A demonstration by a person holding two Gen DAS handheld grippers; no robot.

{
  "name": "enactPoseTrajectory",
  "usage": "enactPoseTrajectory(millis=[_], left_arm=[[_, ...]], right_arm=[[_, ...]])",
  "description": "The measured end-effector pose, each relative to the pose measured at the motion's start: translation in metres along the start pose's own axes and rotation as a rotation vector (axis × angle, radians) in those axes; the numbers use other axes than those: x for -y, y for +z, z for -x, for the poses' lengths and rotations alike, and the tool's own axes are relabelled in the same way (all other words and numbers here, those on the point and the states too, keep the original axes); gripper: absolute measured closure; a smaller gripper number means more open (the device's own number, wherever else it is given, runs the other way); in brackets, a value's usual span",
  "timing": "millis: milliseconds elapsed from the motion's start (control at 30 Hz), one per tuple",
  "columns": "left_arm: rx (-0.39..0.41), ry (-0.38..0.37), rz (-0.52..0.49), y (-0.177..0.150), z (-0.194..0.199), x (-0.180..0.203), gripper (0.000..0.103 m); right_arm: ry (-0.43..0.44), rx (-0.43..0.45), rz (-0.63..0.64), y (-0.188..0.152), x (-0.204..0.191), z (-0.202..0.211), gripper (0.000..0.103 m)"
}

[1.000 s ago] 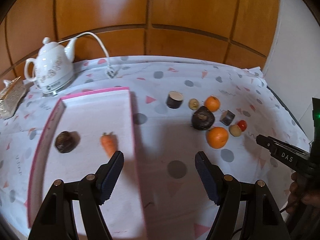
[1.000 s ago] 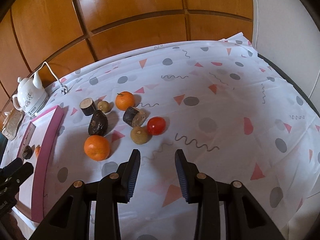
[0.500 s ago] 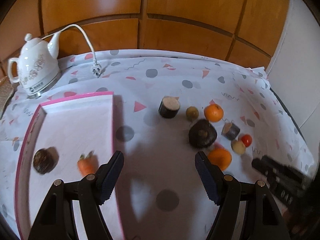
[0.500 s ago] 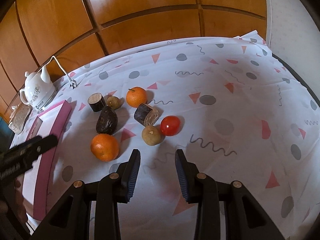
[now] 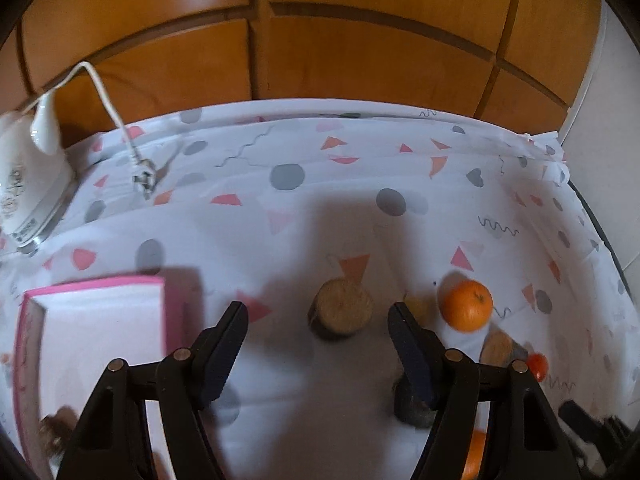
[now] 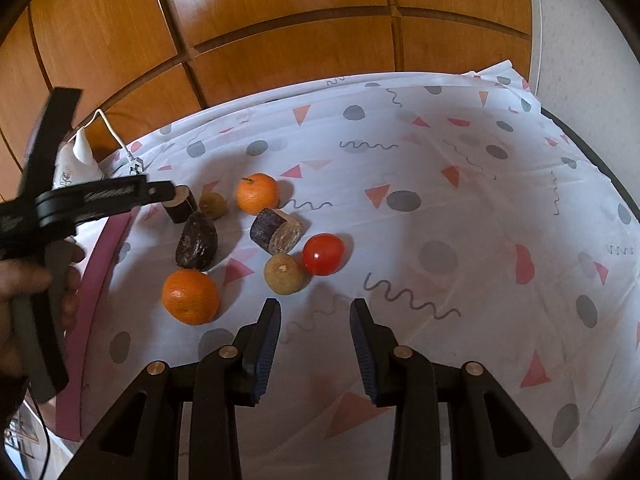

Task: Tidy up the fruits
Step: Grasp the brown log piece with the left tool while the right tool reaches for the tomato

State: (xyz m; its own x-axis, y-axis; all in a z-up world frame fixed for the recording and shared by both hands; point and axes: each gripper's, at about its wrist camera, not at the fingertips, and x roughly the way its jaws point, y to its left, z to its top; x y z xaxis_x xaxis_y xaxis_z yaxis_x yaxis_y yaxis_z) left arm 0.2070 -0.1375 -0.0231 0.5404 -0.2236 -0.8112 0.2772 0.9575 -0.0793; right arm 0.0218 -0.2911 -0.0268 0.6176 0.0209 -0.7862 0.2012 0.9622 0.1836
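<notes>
My left gripper (image 5: 318, 320) is open, its fingers either side of a dark cut cylinder piece (image 5: 341, 312) that lies just ahead of them on the cloth. An orange (image 5: 468, 305) lies to its right, a tomato (image 5: 537, 365) further right. In the right wrist view my right gripper (image 6: 315, 322) is open and empty, just short of a tan round fruit (image 6: 285, 273) and the tomato (image 6: 323, 254). Two oranges (image 6: 190, 297) (image 6: 257, 193), a dark oval fruit (image 6: 197, 241) and a cut dark piece (image 6: 277, 231) lie around. The left gripper (image 6: 168, 191) reaches the far cylinder piece (image 6: 183, 204).
A pink-rimmed white tray (image 5: 96, 320) sits at the left with a dark fruit (image 5: 56, 426) in it. A white kettle (image 5: 28, 184) with cord and plug (image 5: 145, 178) stands at the back left. Wood panels back the table; its right edge (image 6: 592, 168) drops off.
My left gripper has swung right and forward from over the tray to the cylinder piece, which now lies between its fingers. The right gripper has crept slightly towards the fruits.
</notes>
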Motion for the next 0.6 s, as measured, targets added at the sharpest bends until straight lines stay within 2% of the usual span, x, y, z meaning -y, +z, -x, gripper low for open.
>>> enactPoseTrajectory(millis=[67,100,133,167,200,233,300,600], left_arm=[[-0.003,0.006,-0.005,0.003,-0.009,0.002,0.035],[-0.011,0.001,0.0,0.003,-0.013,0.001,0.049],[-0.014,-0.04,0.016,0.004,-0.015,-0.001,0.057],[-0.01,-0.068,0.028,0.004,-0.015,-0.002,0.063],[-0.001,-0.075,0.028,0.003,-0.014,-0.001,0.073],[0.011,-0.075,0.022,0.002,-0.011,-0.001,0.077],[0.023,-0.084,0.017,-0.001,-0.006,-0.002,0.082],[0.04,-0.142,0.012,-0.018,0.009,-0.013,0.088]], right_arm=[[-0.003,-0.004,-0.005,-0.001,0.002,-0.001,0.067],[-0.004,-0.007,-0.008,-0.001,0.004,-0.002,0.067],[-0.003,-0.01,-0.011,-0.001,0.005,-0.003,0.067],[-0.002,-0.01,-0.013,-0.001,0.006,-0.003,0.067],[-0.003,-0.008,-0.014,-0.001,0.007,-0.003,0.067],[-0.005,-0.004,-0.017,0.0,0.007,-0.004,0.067],[0.005,0.007,-0.031,0.002,0.009,-0.003,0.067],[0.057,-0.01,-0.068,0.027,0.005,-0.025,0.067]])
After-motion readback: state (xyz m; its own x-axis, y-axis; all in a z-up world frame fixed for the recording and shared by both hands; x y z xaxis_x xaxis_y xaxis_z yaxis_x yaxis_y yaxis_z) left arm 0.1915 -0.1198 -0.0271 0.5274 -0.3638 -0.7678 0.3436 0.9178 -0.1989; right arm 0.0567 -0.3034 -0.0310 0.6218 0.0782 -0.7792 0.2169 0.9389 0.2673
